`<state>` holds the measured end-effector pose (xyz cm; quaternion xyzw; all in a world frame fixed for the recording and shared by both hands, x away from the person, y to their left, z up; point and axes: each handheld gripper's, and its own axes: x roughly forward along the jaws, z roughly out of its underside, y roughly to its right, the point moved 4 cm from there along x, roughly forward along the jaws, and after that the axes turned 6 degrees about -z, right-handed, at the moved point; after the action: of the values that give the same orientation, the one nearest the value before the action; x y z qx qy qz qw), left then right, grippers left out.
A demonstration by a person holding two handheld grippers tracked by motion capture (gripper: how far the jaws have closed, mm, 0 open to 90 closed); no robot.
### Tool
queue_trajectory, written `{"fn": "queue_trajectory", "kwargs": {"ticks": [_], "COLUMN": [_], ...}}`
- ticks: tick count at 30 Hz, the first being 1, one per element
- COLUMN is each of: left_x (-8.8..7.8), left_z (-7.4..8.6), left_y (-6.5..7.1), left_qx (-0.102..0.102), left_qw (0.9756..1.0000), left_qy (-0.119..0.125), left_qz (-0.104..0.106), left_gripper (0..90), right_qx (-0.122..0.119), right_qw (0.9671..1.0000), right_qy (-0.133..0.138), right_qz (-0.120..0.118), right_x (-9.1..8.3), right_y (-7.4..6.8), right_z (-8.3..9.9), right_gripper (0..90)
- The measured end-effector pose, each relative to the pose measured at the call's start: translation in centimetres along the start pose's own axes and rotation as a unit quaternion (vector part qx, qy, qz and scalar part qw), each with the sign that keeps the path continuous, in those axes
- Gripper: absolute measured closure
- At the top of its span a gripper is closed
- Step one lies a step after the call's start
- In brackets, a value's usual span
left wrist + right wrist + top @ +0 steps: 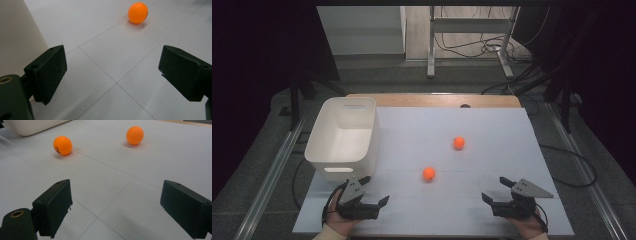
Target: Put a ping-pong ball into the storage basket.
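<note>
Orange balls: two small, smooth orange balls lie on the white bench; the near ball (428, 173) sits mid-bench, the far ball (459, 142) farther off and a little right, the two well apart.
White bin: an empty white plastic bin (343, 137) with a handle slot stands at the left of the bench.
Left gripper: the left gripper (375, 191) rests near the bench's near edge, just in front of the bin, jaws spread, nothing between them.
Right gripper: the right gripper (496, 189) waits at the near right, likewise released and empty.
Step in hand: judged as the start, before any reach; neither ball is touched.
Next move: probably a reach forward to straddle a ball, then a gentle close, since a round ball may roll off.
View difference: the right gripper view shows dark print on the near ball (62, 145); the left gripper view shows the bin wall (17, 37) close at its left and one ball (138, 13).
</note>
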<state>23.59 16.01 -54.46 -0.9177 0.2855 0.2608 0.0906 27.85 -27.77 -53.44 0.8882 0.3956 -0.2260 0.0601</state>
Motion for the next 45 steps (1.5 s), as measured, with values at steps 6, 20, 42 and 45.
{"fn": "queue_trajectory", "kwargs": {"ticks": [6, 20, 42, 45], "left_x": [0.0, -0.1, -0.4, -0.4], "left_z": [-0.1, -0.2, -1.5, -1.6], "left_y": [0.2, 0.2, 0.8, 0.8], "left_qx": [0.003, 0.004, 0.008, 0.007], "left_qw": [1.0000, 1.0000, 0.9998, 0.9998], "left_qy": [0.000, -0.002, -0.015, -0.016], "left_qz": [0.001, -0.001, -0.008, -0.007], "left_gripper": [8.9, 8.9, 8.7, 8.7], "right_qx": [-0.002, -0.002, -0.003, -0.004], "right_qw": [1.0000, 1.0000, 1.0000, 1.0000], "right_qy": [0.000, 0.000, -0.002, -0.002], "right_qz": [0.002, 0.002, 0.003, 0.003], "right_x": [-0.2, 0.0, 0.0, 0.0], "right_y": [0.0, 0.0, 0.1, 0.2], "right_z": [0.0, 0.0, 0.0, 0.0], "right_gripper": [10.6, 10.9, 10.8, 10.8]}}
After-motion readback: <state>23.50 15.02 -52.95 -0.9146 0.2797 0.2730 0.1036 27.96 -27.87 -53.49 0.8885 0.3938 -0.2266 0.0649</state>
